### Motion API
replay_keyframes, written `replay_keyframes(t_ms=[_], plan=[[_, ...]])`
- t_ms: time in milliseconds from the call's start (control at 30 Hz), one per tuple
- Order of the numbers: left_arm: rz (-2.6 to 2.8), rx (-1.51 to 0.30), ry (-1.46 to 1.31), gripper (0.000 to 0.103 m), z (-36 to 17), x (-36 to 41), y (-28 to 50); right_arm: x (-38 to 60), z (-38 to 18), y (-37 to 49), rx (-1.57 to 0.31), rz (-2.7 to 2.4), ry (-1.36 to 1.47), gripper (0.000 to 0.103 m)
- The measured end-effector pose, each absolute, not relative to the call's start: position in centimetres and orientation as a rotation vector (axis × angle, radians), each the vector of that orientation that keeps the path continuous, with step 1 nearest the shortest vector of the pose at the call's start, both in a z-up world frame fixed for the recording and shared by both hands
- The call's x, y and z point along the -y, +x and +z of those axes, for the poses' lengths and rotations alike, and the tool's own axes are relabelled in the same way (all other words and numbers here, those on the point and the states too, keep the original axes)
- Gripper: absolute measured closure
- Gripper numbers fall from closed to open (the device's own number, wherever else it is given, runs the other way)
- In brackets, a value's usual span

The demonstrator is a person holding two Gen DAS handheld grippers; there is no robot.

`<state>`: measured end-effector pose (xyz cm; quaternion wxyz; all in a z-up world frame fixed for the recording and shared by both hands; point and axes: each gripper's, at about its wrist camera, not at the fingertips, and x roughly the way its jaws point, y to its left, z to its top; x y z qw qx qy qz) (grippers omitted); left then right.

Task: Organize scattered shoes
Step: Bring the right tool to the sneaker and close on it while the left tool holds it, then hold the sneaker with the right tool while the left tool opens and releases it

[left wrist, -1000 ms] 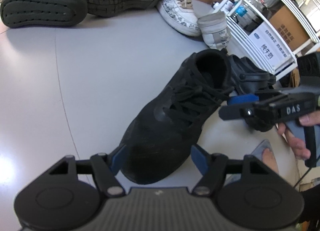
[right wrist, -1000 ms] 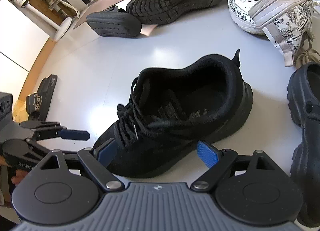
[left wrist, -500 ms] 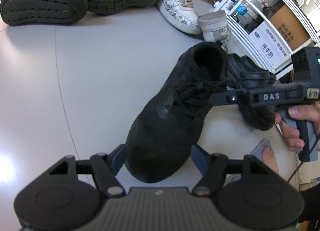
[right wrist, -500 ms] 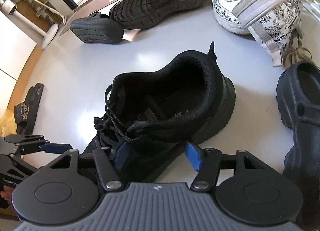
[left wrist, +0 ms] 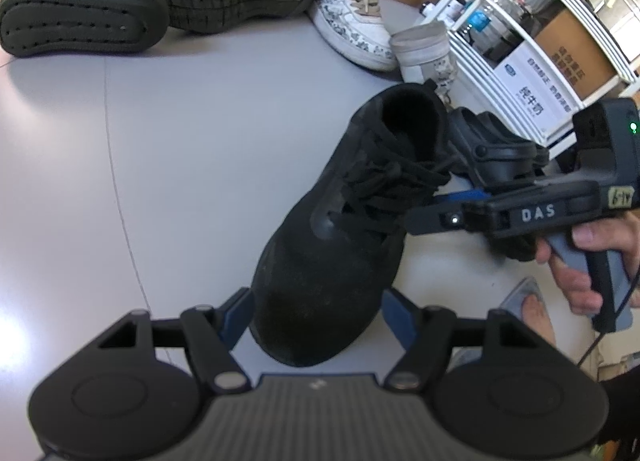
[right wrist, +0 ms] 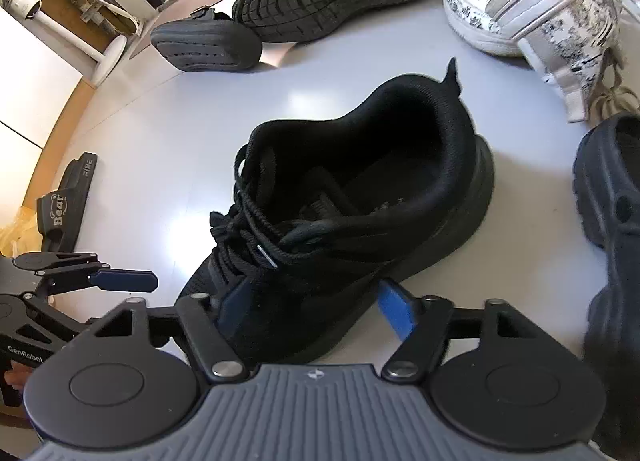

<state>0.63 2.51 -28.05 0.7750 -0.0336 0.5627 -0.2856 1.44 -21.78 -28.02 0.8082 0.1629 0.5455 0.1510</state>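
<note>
Black mesh and laces make up the sneaker [right wrist: 352, 205] that stands upright on the grey floor [left wrist: 160, 165], and the coming move turns on how it lies between the 2 tools. Its long axis runs from the toe, set between the spread pads of the left tool [left wrist: 316, 317], back to the heel near the white shelf [left wrist: 520, 45]. The right tool [right wrist: 316, 309] straddles the laced middle from the side; its jaws have just been opening, the sneaker is between them, and the right pad is seen clear of the sole while the left pad lies against the upper. Neither tool is clenched on it, as far as can be judged. A black clog [right wrist: 608, 229] sits just beside the heel. Contact at the left tool's pads is hard to make out, and the sneaker's far side is hidden.
</note>
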Motion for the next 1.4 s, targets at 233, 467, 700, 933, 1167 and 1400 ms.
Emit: replay_keyframes(t_ms=[233, 467, 700, 933, 1167, 1400], plan=[[-0.612, -1.232, -0.075, 0.030, -28.3, -2.6, 0.5, 22.8, -28.6, 1.8, -1.167, 0.284, 0.429, 0.039], [-0.615, -1.231, -0.075, 0.030, -28.3, -2.3, 0.6, 23.3, -28.0, 1.7, -1.152, 0.249, 0.353, 0.052], [-0.615, -1.234, -0.075, 0.030, -28.4, -2.6, 0.6, 23.3, -27.4, 1.2, -1.170, 0.225, 0.268, 0.060], [-0.626, -1.237, -0.070, 0.030, -28.3, -2.7, 0.6, 22.4, -26.9, 1.7, -1.131, 0.255, 0.320, 0.029], [-0.626, -1.245, -0.067, 0.030, -28.5, -2.7, 0.8, 23.3, -28.4, 2.0, -1.166, 0.210, 0.332, 0.043], [-0.625, -1.241, -0.070, 0.030, -28.4, -2.9, 0.9, 23.0, -27.7, 1.6, -1.180, 0.225, 0.255, 0.054]])
